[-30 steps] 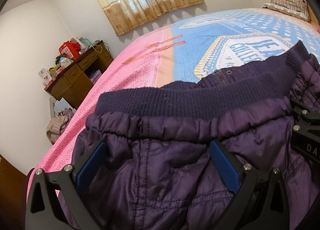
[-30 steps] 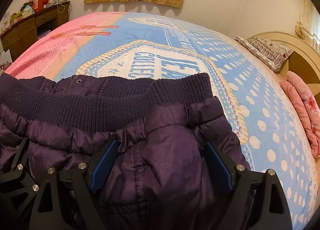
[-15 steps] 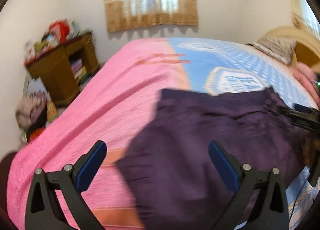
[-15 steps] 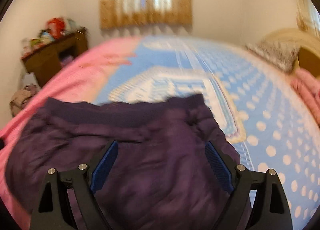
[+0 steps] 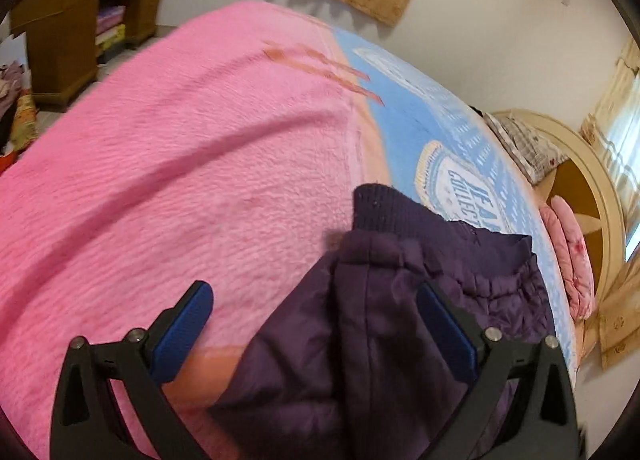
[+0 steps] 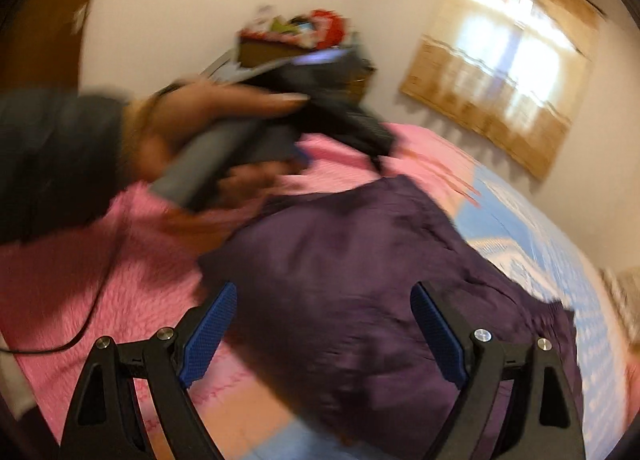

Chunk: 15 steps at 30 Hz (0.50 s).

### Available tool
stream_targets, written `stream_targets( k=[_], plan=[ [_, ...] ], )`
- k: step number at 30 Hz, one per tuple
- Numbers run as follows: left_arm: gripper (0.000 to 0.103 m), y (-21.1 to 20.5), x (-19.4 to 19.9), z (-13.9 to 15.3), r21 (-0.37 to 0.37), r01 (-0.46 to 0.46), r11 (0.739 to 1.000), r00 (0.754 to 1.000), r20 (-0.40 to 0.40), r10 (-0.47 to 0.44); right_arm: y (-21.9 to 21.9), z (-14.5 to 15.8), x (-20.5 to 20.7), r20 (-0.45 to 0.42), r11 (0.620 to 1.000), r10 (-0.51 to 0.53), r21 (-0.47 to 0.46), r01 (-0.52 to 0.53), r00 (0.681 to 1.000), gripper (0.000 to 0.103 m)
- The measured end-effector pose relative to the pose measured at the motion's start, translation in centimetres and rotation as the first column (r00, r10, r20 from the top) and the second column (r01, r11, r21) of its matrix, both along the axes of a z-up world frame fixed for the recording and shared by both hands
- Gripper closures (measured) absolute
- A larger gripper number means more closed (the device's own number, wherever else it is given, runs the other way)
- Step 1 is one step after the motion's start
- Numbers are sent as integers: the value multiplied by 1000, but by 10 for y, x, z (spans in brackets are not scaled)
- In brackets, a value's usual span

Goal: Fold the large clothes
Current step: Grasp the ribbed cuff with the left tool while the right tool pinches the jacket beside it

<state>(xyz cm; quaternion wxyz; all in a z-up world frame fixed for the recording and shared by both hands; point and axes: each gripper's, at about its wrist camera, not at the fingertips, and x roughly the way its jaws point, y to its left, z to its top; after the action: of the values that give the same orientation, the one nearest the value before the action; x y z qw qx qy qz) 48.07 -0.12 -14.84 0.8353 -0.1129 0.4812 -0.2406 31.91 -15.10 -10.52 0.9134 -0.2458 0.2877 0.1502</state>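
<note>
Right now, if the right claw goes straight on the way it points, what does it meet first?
Most likely the purple jacket lying on the bed; the open right claw frames it, though blur leaves depth unclear.

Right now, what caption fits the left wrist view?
Open left gripper above a folded dark purple padded jacket lying on a pink and blue bedspread.

Slightly glossy quilted purple jacket with ribbed knit hem — on fuzzy pink blanket.
</note>
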Motion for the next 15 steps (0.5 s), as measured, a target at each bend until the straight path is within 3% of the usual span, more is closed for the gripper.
stream_targets(
  k=[5,8,9,10,11,12,15],
  plan=[
    [0,-20,25,-24,-61,108,992,983,-142,-115,22,-26,8,35,992,26,-125,-22,999,14],
    [0,-19,30,-29,-109,115,987,975,-179,-134,31,-33,12,61,983,57,-177,-46,997,15],
    [4,-20,31,-31,-127,129,984,970,-191,-152,34,-32,15,55,982,66,-179,-55,996,15],
    [12,-21,30,-30,-139,149,979,968,-182,-173,36,-35,19,53,982,69,-181,-59,996,26],
    [40,-25,29,-31,-153,188,970,960,-180,-215,36,-37,21,44,983,72,-175,-63,996,53],
    [50,-29,28,-33,-162,216,963,950,-196,-245,39,-39,23,0,984,90,-153,-88,996,56],
    [65,-27,15,-23,-125,237,963,960,-122,-252,46,-39,21,2,984,85,-158,-84,996,71]
  ],
)
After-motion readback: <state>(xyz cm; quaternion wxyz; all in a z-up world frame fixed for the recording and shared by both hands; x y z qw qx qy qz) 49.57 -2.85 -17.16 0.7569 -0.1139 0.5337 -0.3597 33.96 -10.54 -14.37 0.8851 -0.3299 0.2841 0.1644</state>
